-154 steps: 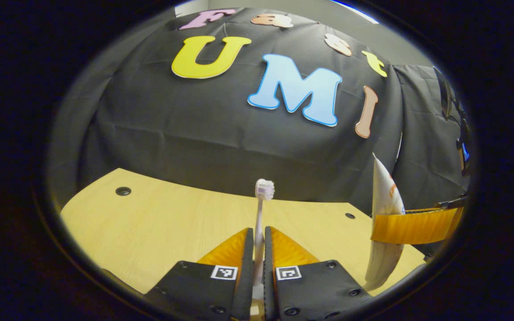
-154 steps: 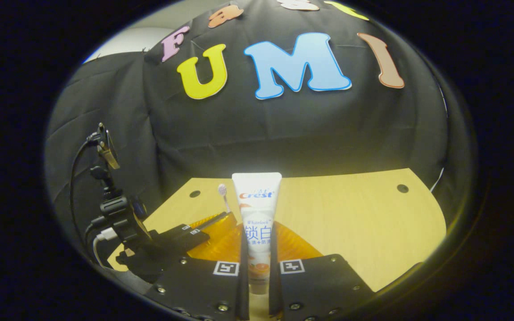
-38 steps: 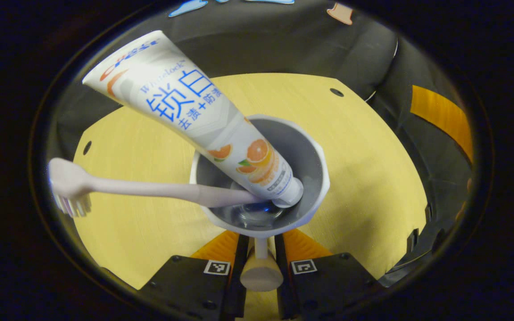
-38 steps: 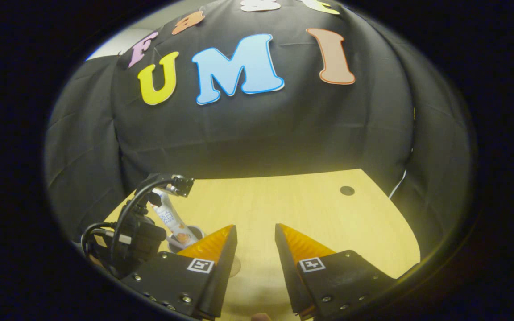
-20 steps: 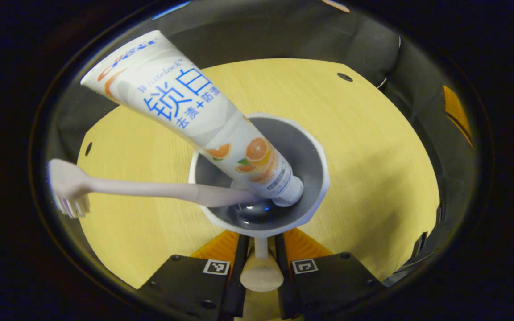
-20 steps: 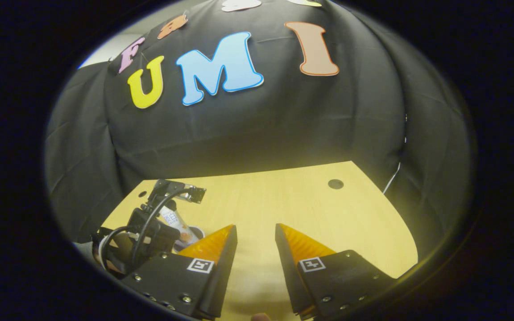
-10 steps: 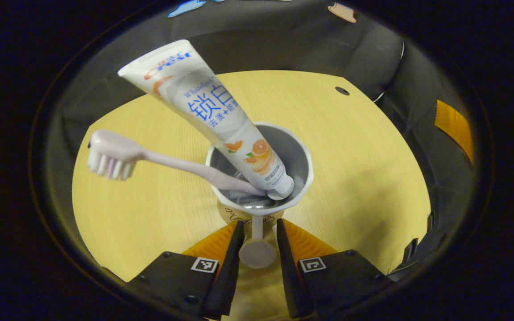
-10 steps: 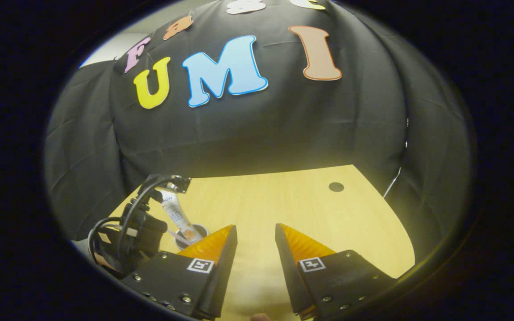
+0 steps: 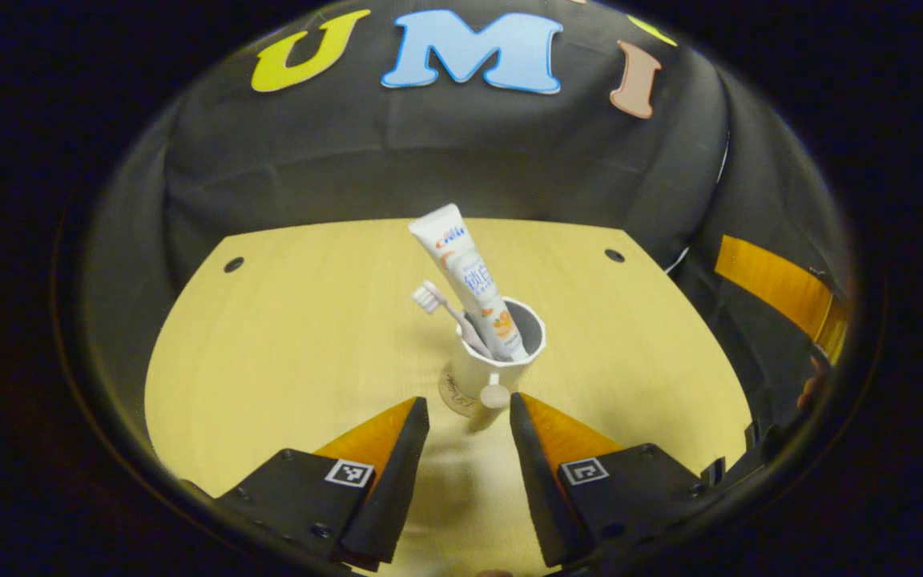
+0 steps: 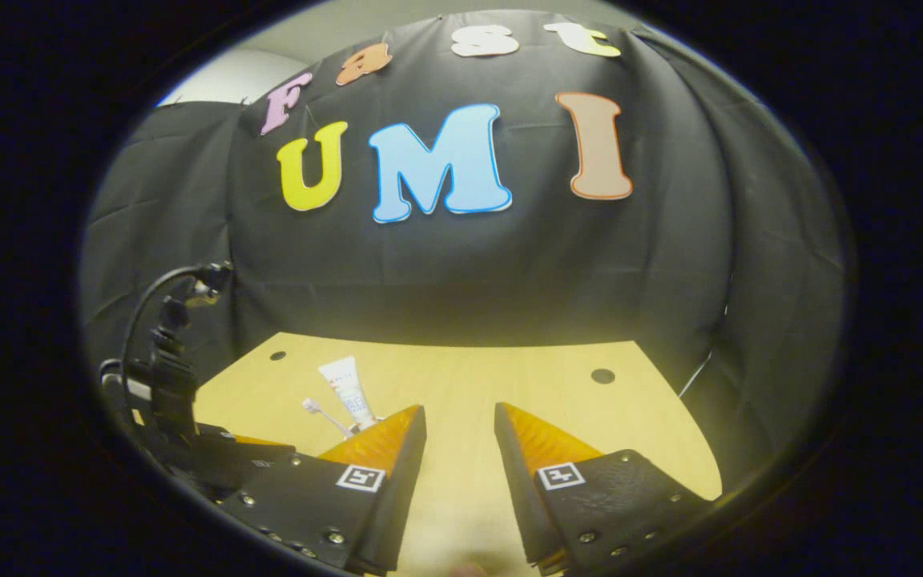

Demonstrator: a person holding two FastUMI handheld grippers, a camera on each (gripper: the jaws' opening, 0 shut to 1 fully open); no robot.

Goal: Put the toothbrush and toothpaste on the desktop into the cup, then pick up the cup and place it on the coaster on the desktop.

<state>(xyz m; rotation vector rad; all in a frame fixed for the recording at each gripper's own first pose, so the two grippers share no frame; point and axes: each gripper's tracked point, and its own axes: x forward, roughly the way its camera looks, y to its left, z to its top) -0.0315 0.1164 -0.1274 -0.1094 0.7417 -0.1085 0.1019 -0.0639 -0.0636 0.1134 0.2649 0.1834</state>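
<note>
Left gripper view has the left gripper at lower centre with its jaws spread and nothing between them. Just above the fingertips, at frame centre, the cup stands upright on the coaster, whose edge peeks out at the cup's lower left; the rest is hidden beneath. The toothpaste and toothbrush lean toward the upper left out of the cup. All sit on the desktop.

Right gripper view has the right gripper at lower centre, jaws apart and empty. Its left finger hides the cup; the toothpaste and toothbrush rise above it.
</note>
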